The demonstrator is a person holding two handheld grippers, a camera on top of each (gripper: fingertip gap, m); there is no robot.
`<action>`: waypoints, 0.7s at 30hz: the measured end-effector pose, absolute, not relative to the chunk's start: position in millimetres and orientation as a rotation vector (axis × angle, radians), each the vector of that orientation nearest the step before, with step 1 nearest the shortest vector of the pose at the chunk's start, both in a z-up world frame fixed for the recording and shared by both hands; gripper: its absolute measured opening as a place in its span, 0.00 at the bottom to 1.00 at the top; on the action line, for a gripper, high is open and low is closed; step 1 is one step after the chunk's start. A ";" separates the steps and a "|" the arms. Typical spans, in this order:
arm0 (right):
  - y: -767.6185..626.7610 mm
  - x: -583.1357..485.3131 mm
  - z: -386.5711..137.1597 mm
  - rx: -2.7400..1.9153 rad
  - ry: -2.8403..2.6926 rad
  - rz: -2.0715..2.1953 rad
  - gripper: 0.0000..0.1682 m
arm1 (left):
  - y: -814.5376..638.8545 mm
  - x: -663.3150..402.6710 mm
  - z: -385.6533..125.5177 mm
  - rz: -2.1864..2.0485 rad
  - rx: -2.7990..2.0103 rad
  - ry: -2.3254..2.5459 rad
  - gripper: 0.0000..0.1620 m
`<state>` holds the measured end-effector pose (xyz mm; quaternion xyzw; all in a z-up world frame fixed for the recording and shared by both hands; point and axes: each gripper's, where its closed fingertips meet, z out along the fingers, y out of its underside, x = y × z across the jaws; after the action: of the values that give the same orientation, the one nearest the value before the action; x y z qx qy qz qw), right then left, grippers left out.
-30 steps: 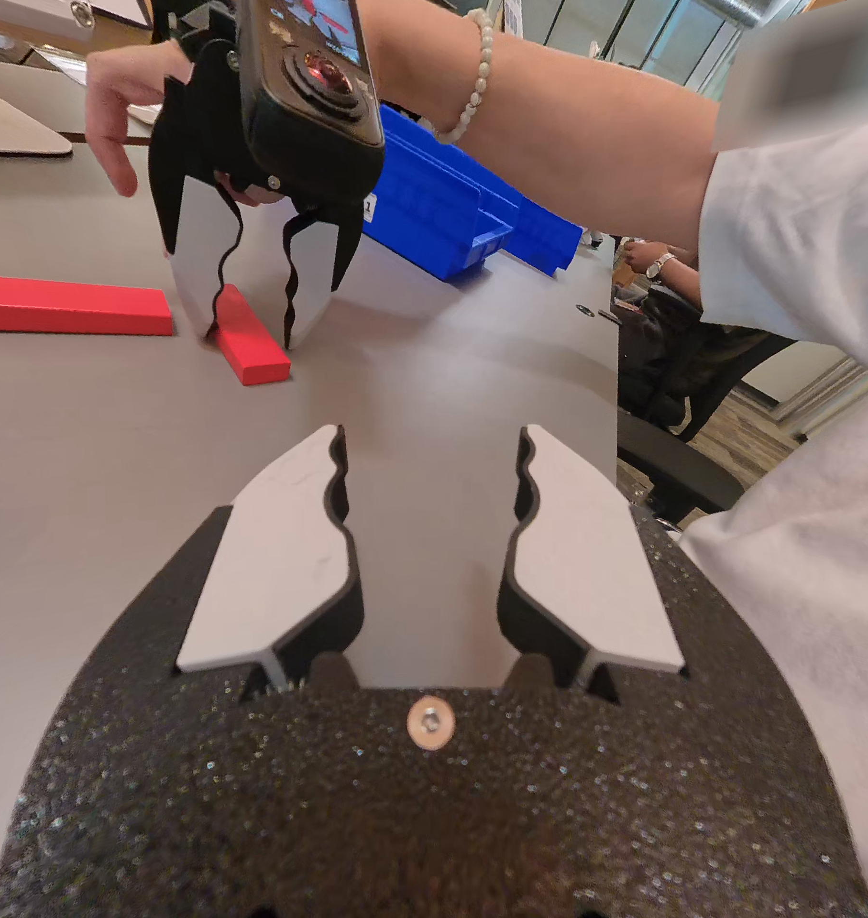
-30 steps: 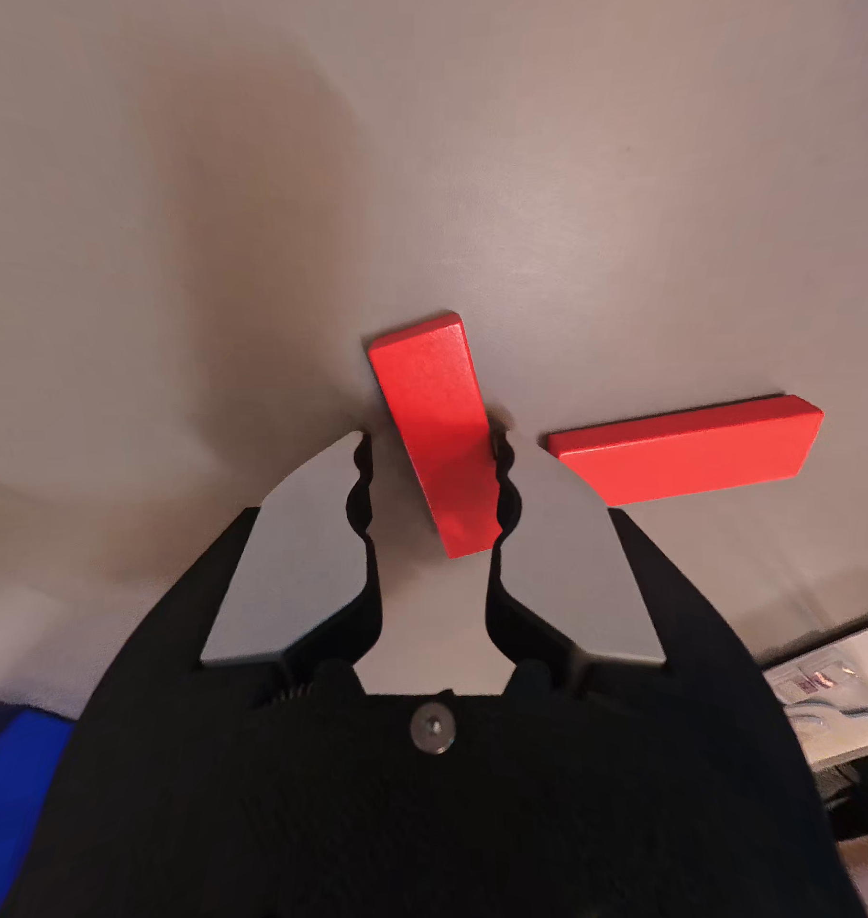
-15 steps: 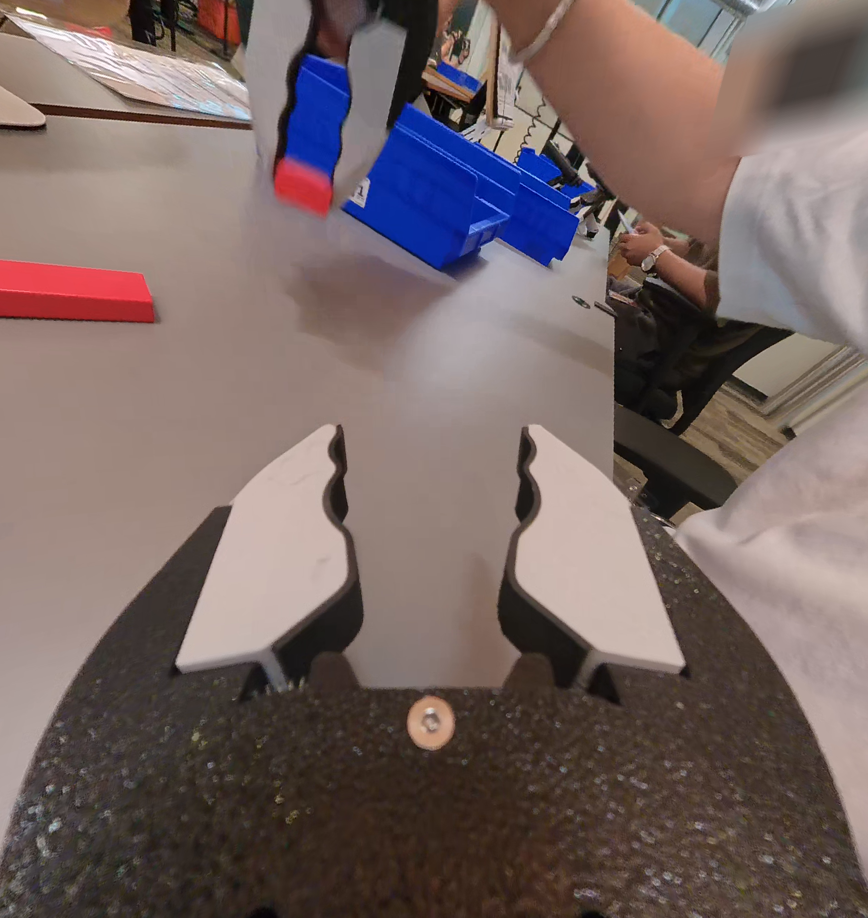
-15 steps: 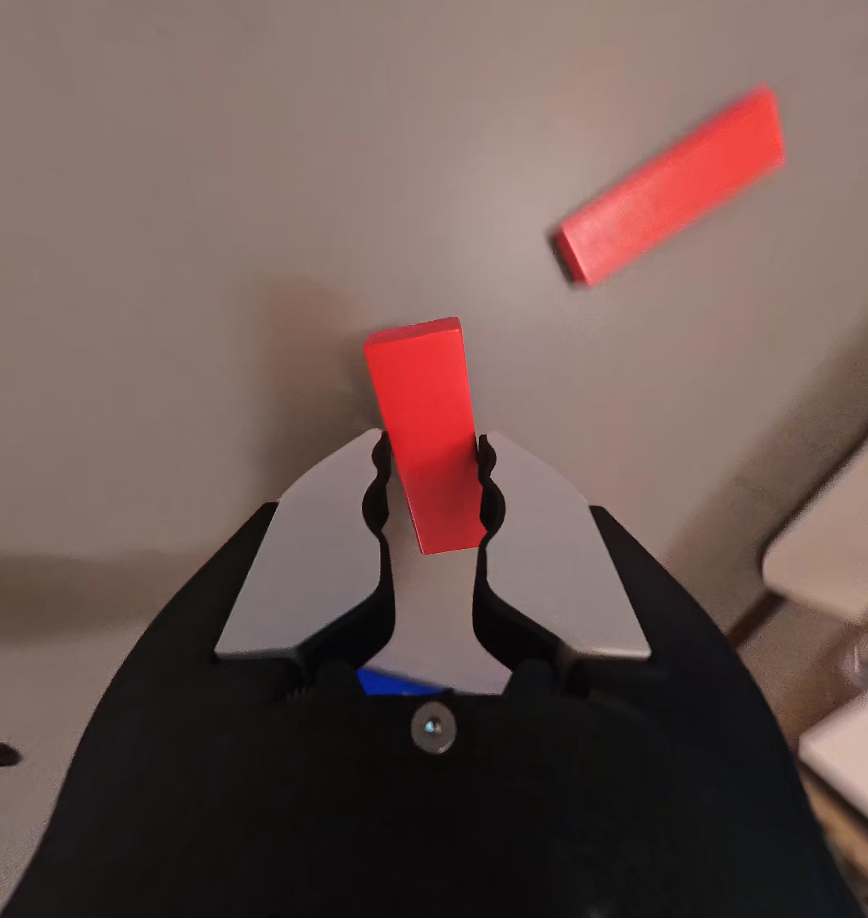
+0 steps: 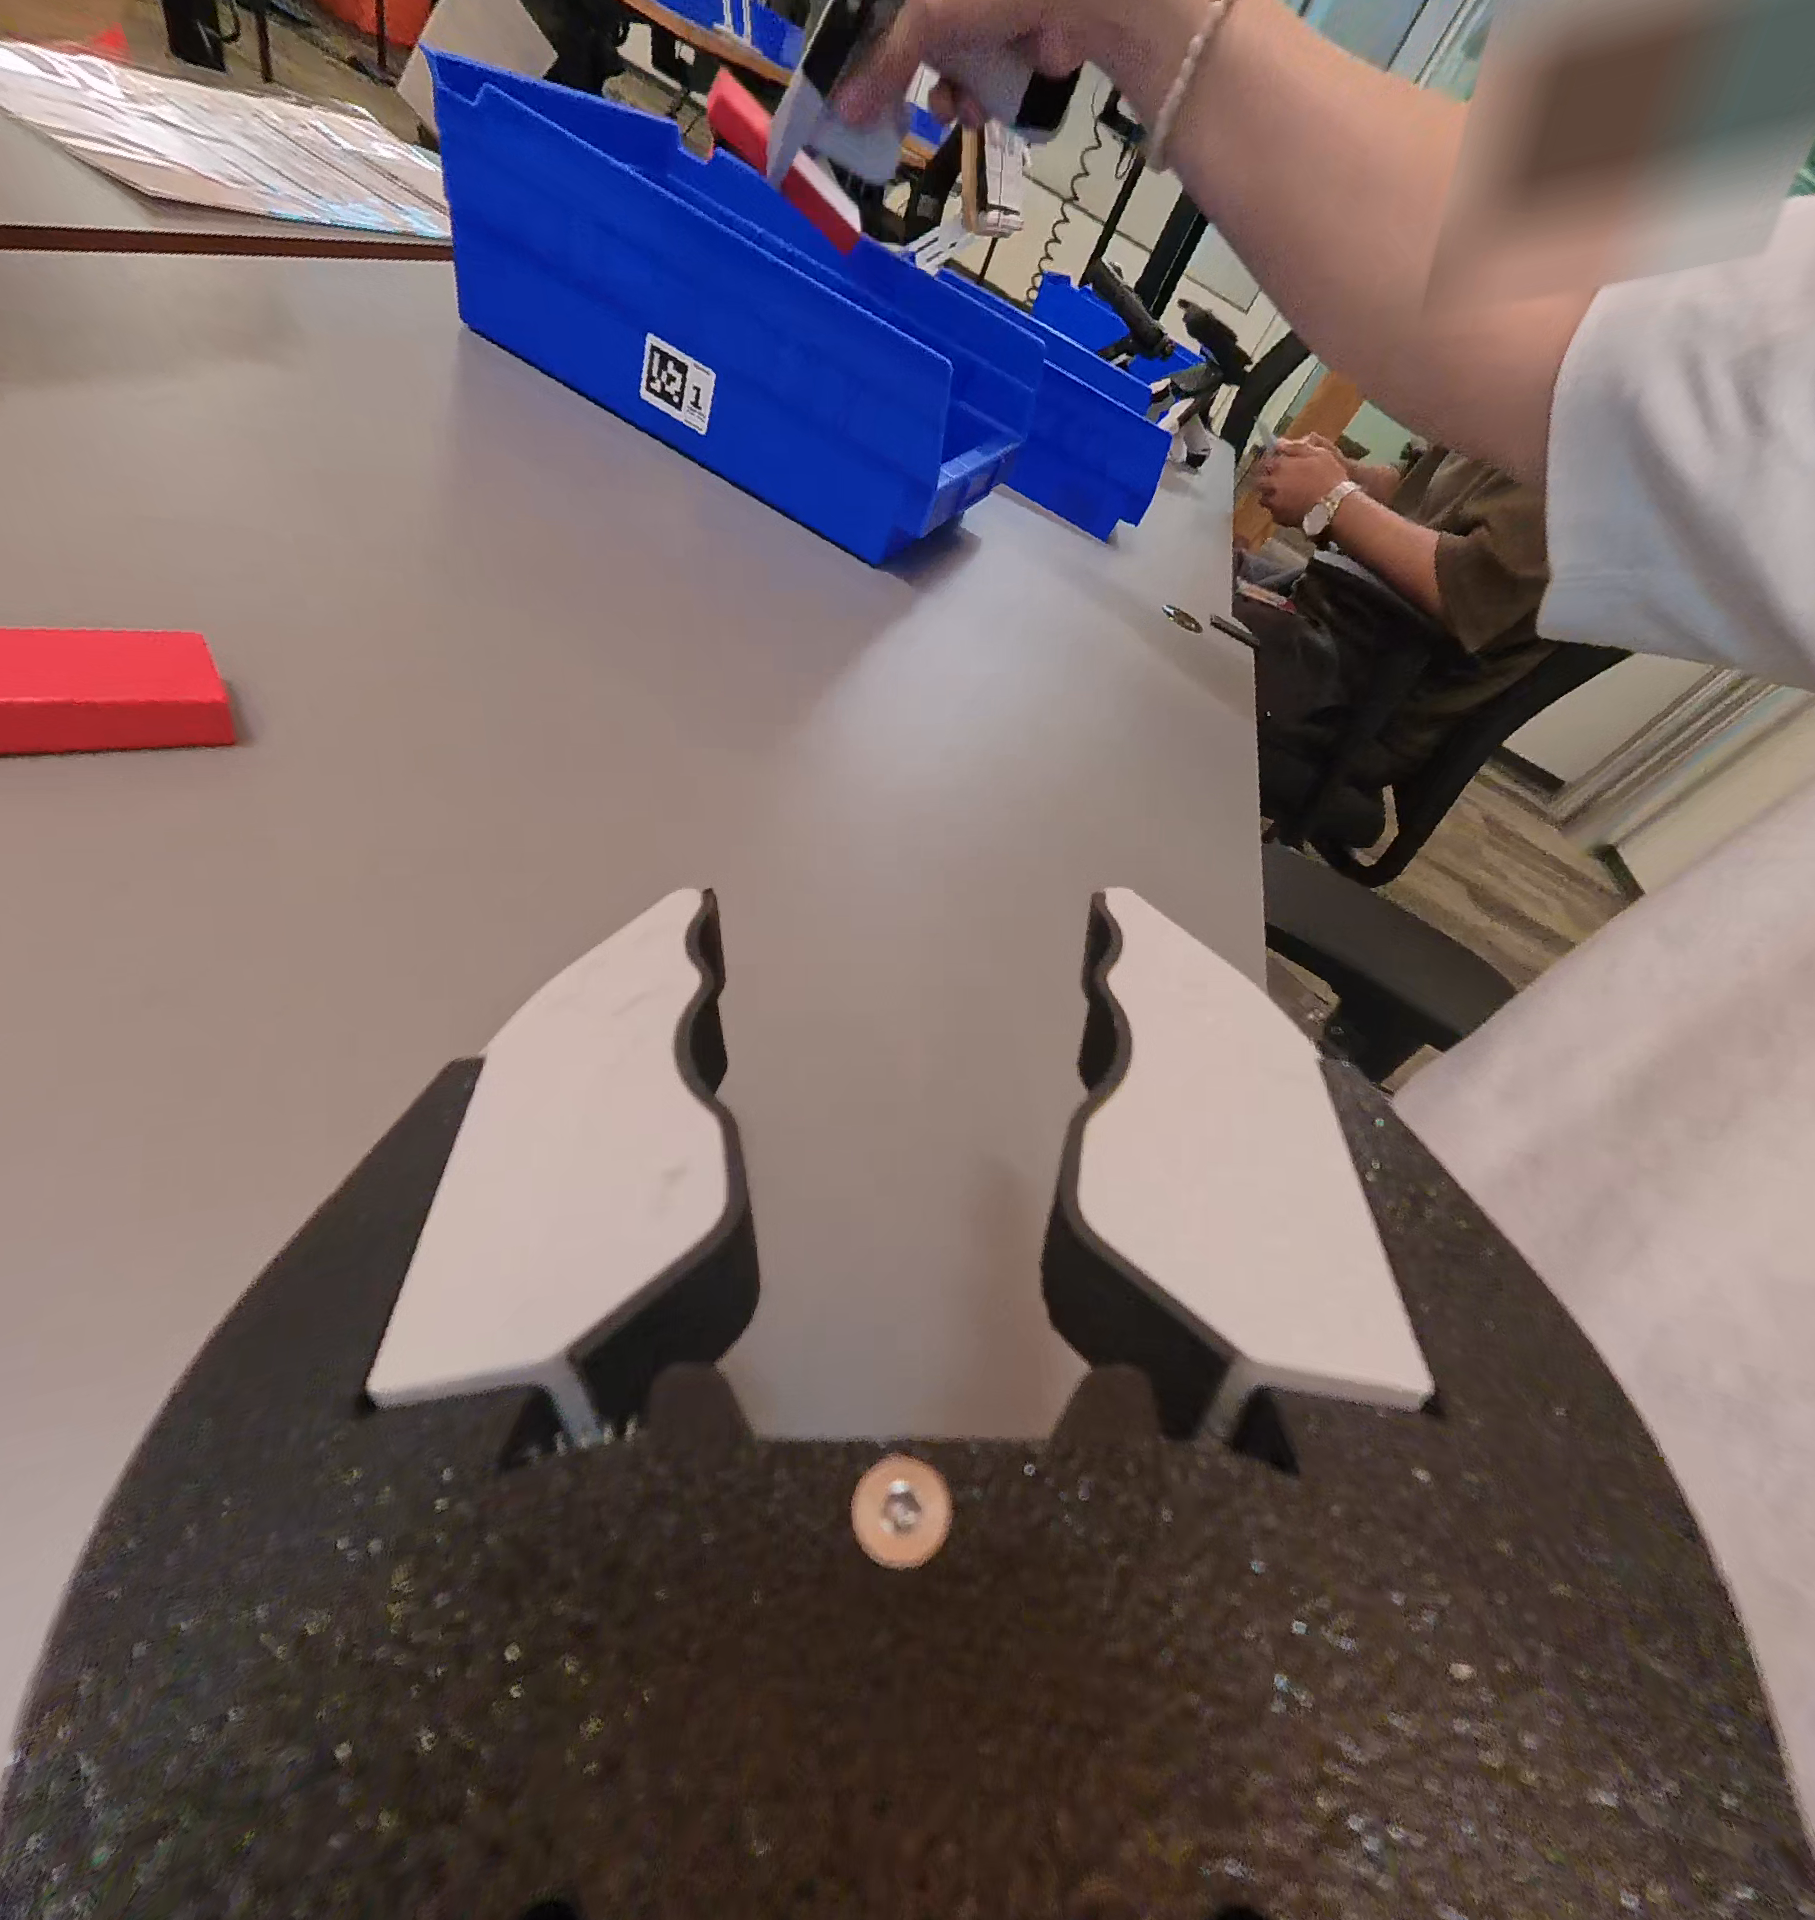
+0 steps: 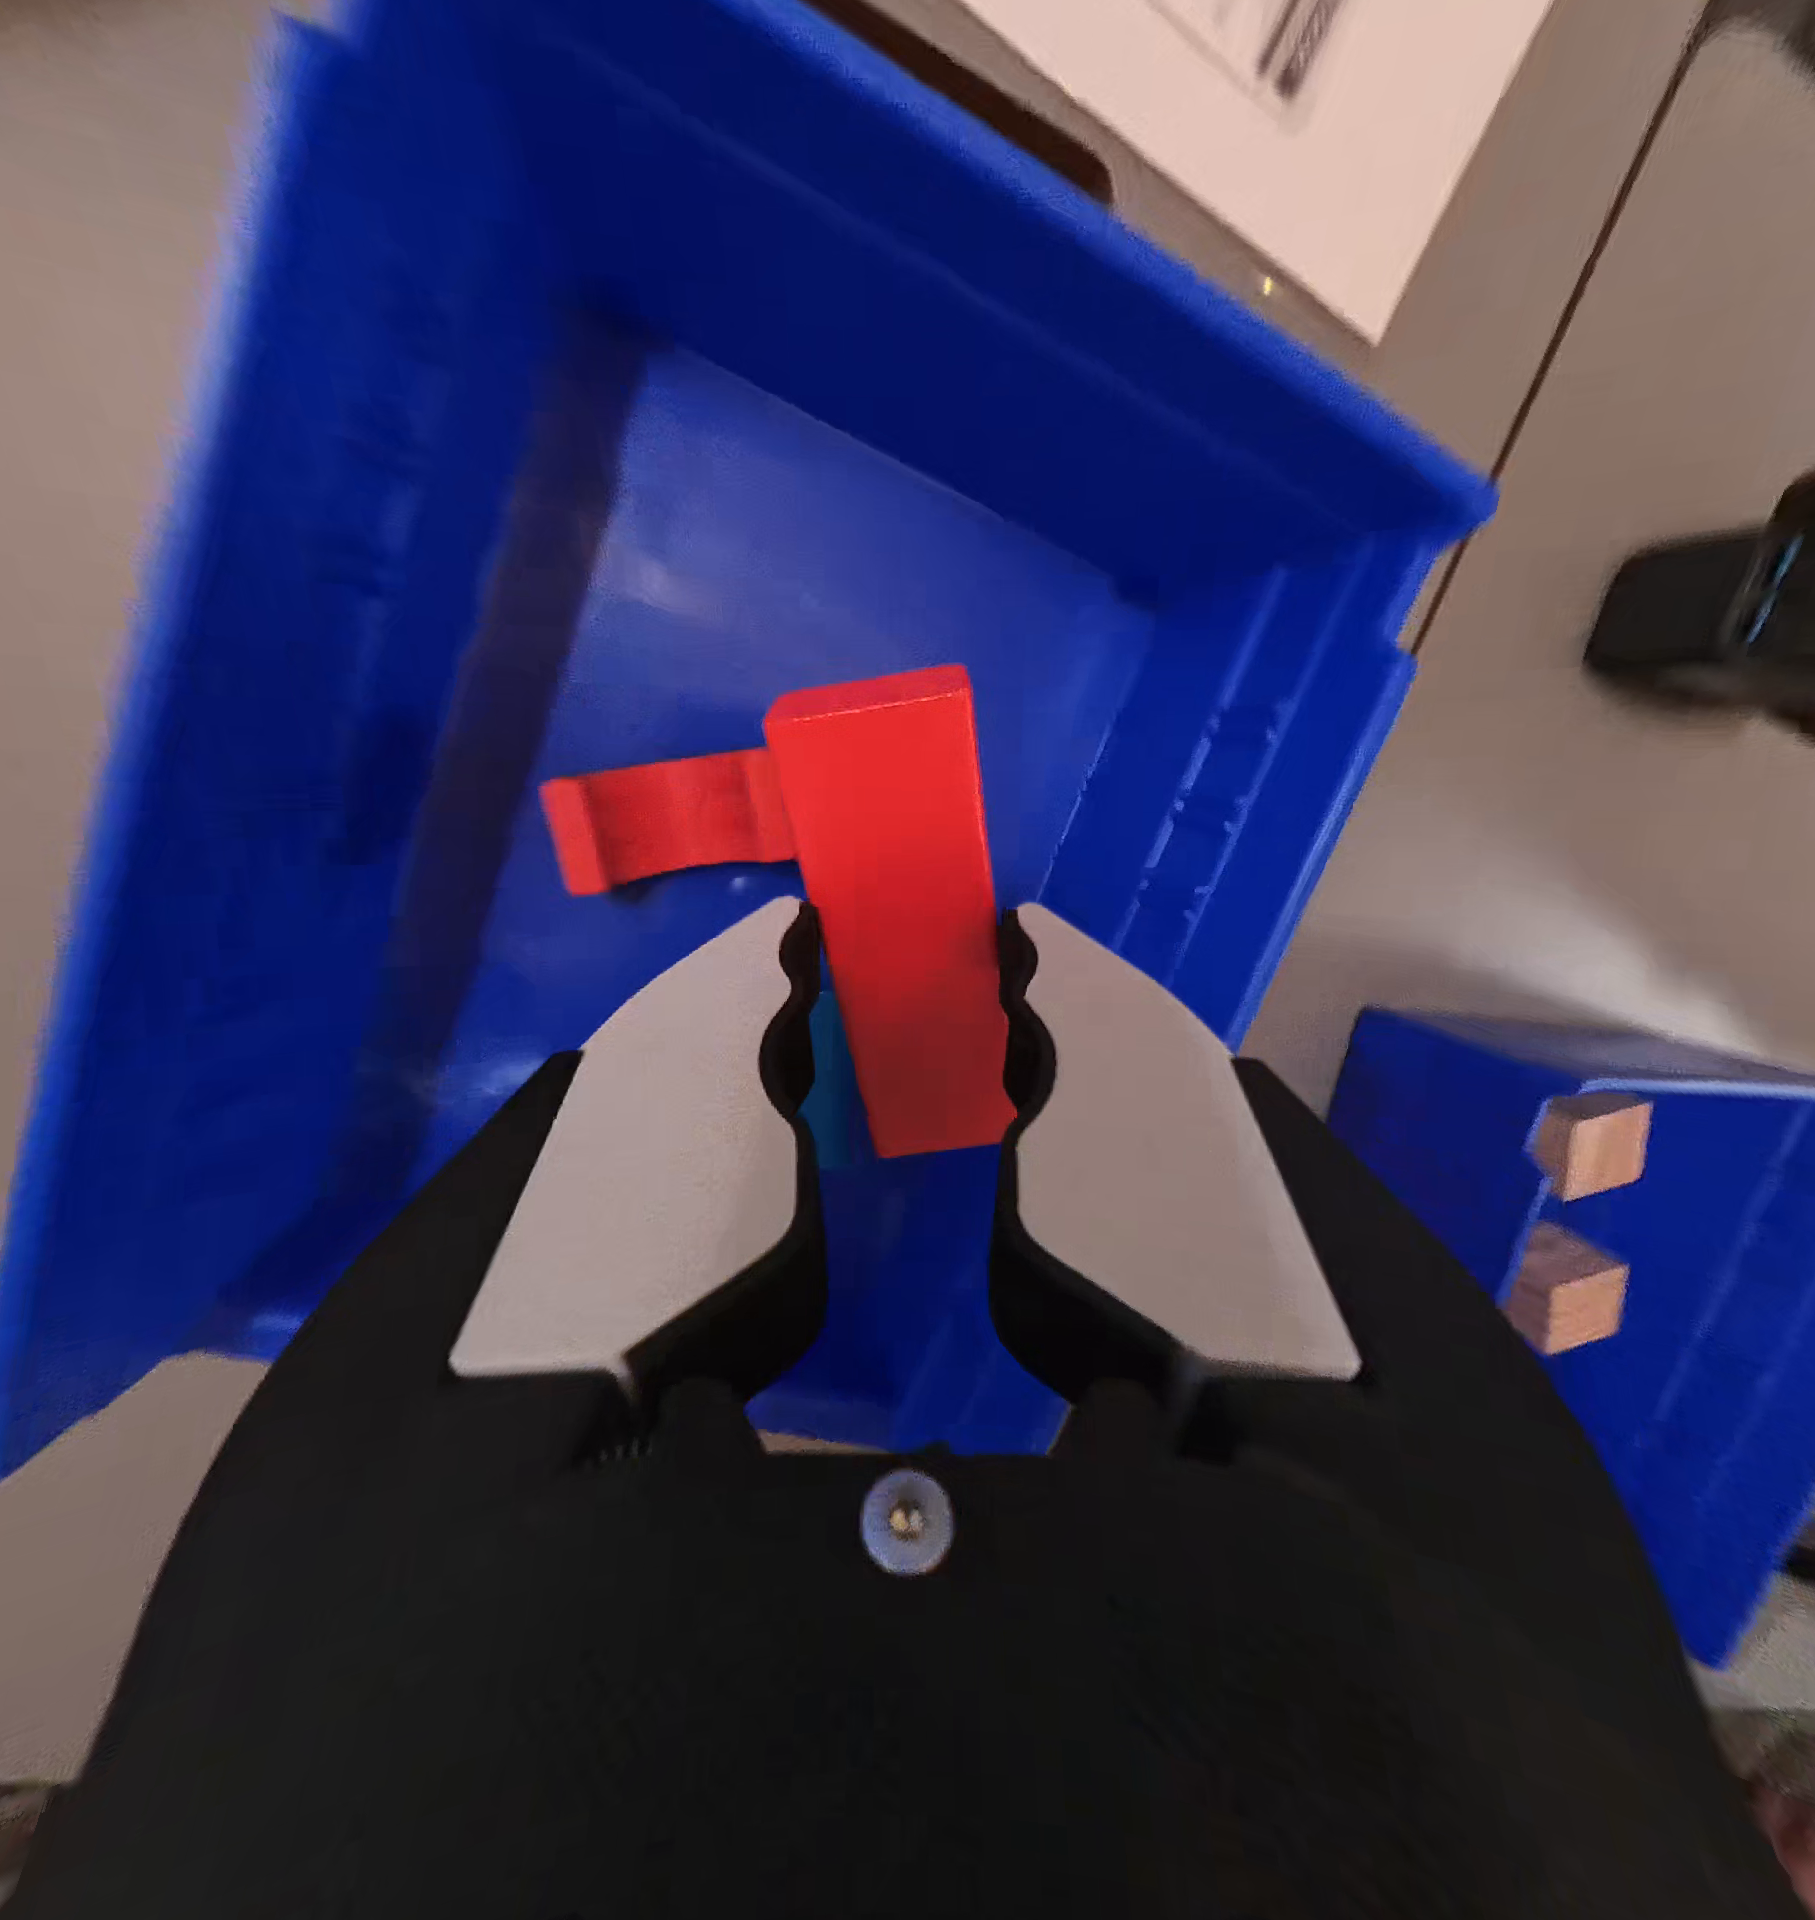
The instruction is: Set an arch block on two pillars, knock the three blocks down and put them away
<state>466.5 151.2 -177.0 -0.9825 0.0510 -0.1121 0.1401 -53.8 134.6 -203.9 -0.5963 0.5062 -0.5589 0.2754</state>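
My left camera sits low over the table [image 5: 570, 623], facing forward toward the blue bin [image 5: 737, 343] far ahead. My right camera looks steeply down into that bin [image 6: 290, 582], close above. Both views share it.

Markings seen in the left wrist view

A white sticker [image 5: 676, 383] with a black square code pattern and a printed character is carried on the side wall of the blue bin [image 5: 778, 416], upper centre of frame.
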 end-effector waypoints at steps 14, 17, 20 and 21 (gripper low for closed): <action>148.3 497.7 -268.0 -2.973 0.288 -0.326 0.21 | 136.9 -44.8 -213.4 -1.472 -1.639 1.336 0.41; 149.5 492.0 -278.2 -2.991 0.244 -0.252 0.21 | 136.5 -39.8 -213.9 -1.504 -1.649 1.327 0.41; 150.3 486.5 -280.9 -2.999 0.143 -0.242 0.21 | 136.0 -35.2 -212.9 -1.507 -1.641 1.338 0.41; 151.9 485.7 -277.6 -2.989 0.121 -0.254 0.22 | 135.8 -34.1 -212.7 -1.506 -1.638 1.343 0.41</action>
<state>485.7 151.9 -277.6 -0.9932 0.0402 -0.0845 0.0698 -34.1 135.8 -212.7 -0.6073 0.4979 -0.5581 0.2679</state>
